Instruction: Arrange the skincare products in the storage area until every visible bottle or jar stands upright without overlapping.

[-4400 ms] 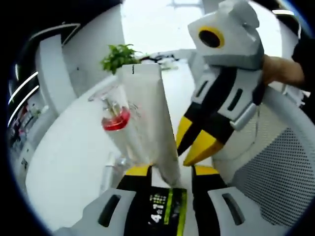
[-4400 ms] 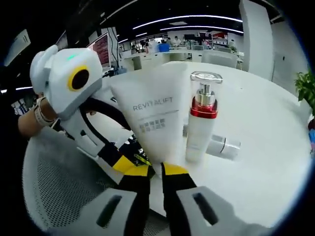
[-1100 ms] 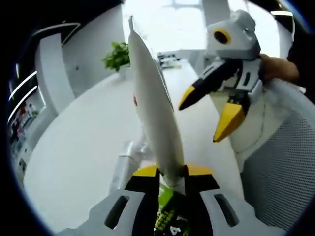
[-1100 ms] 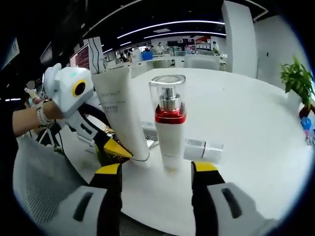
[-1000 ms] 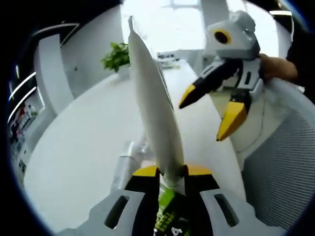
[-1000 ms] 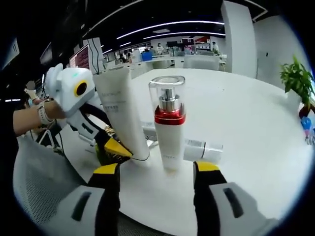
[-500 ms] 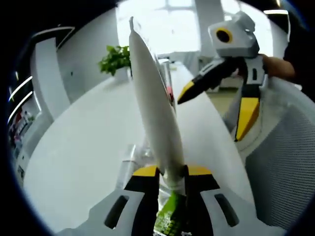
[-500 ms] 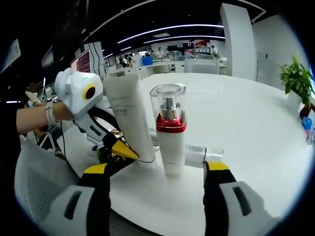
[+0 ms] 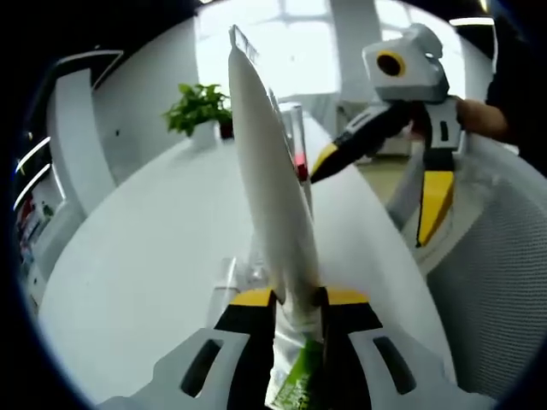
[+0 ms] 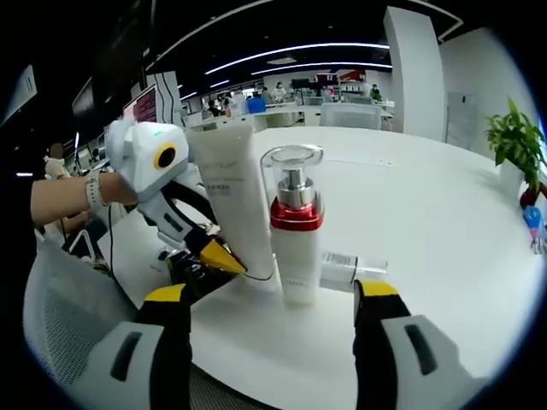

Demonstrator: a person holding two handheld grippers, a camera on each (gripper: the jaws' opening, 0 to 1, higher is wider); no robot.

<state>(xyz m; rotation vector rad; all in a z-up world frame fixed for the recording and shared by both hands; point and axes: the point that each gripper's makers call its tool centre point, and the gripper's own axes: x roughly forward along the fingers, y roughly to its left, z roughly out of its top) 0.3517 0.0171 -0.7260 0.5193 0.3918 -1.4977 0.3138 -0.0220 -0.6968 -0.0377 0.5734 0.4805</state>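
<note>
Skincare products sit near the lower centre of my right gripper view: a white tube (image 10: 235, 201) standing cap-down and upright, a white pump bottle (image 10: 297, 231) with a red collar and clear cap just right of it, also upright, and a small white bottle (image 10: 350, 269) lying on its side behind the pump bottle. All three are on the white table (image 10: 444, 222).

In my left gripper view the tube (image 9: 269, 196) is seen edge-on, rising from bottom centre to the top of the frame. My left gripper (image 9: 291, 299) is clamped on the tube's lower end, its yellow tips pressed against both faces. The pump bottle's clear cap and red collar (image 9: 297, 154) peek out just right of the tube, and the lying bottle (image 9: 231, 278) shows low at its left. A green printed label sits below my jaws, but I cannot tell what it belongs to.

My right gripper (image 10: 272, 295) is spread wide at the bottom of its view, one tip on each side of the pump bottle, touching nothing and holding nothing. In the left gripper view it (image 9: 376, 192) appears at the upper right, jaws apart.

A mesh chair back (image 9: 500, 282) fills the right side of that view. A potted plant (image 9: 198, 109) stands at the table's far edge, upper left. A person's hand (image 10: 64, 198) holds the left gripper (image 10: 224, 256) at the left of the right gripper view.
</note>
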